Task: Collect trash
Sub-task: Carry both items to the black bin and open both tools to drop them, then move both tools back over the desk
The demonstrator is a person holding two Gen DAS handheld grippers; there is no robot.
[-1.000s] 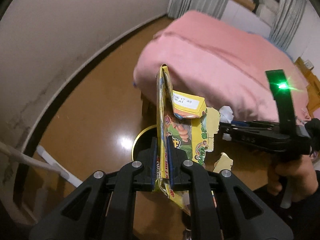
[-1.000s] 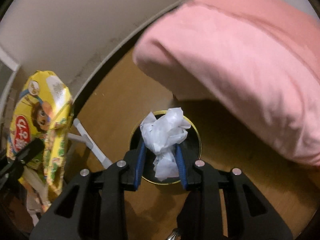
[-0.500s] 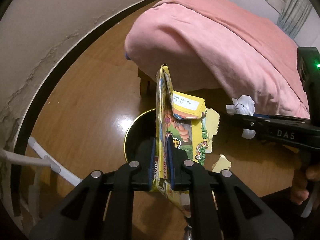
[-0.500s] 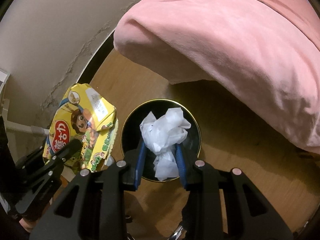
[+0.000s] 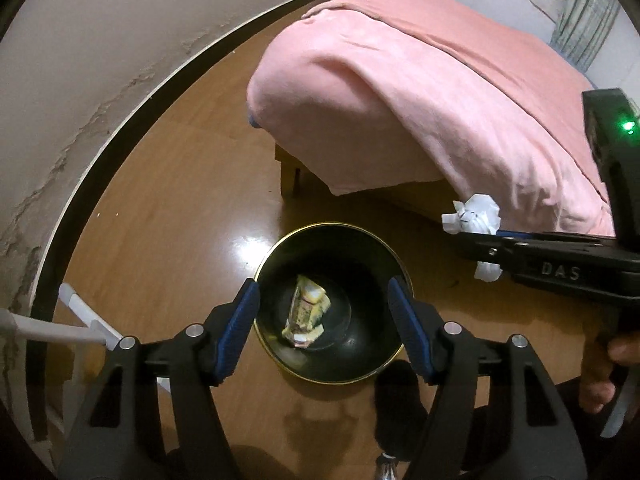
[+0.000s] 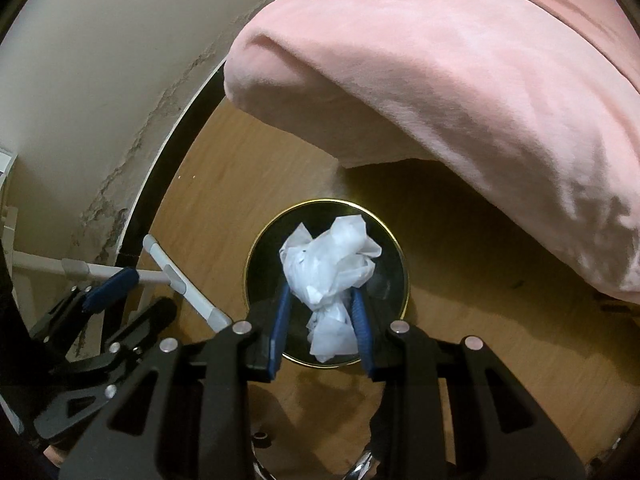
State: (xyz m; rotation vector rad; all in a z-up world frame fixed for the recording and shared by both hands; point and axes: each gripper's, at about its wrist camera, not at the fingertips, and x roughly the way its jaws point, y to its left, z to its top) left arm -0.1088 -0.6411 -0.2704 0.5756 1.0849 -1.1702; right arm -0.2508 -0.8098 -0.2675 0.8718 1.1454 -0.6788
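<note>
The left gripper (image 5: 324, 316), at the lower centre of its own view, is seen with jaws that have just been opening; nothing is held between them. The right gripper (image 6: 320, 320) is clamped on a crumpled white tissue (image 6: 332, 264) at lower centre. The upper right is filled by a pink blanket (image 5: 420, 92). A round black bin (image 5: 280, 256) is set on the wooden floor (image 5: 160, 208) below centre. A yellow snack wrapper (image 5: 306, 312) is seen lying inside the bin.

A home bedroom: a bed (image 5: 440, 92) draped in a pink blanket (image 6: 460, 80), curtains (image 5: 576, 16) at far right, wooden floor (image 5: 180, 200).
</note>
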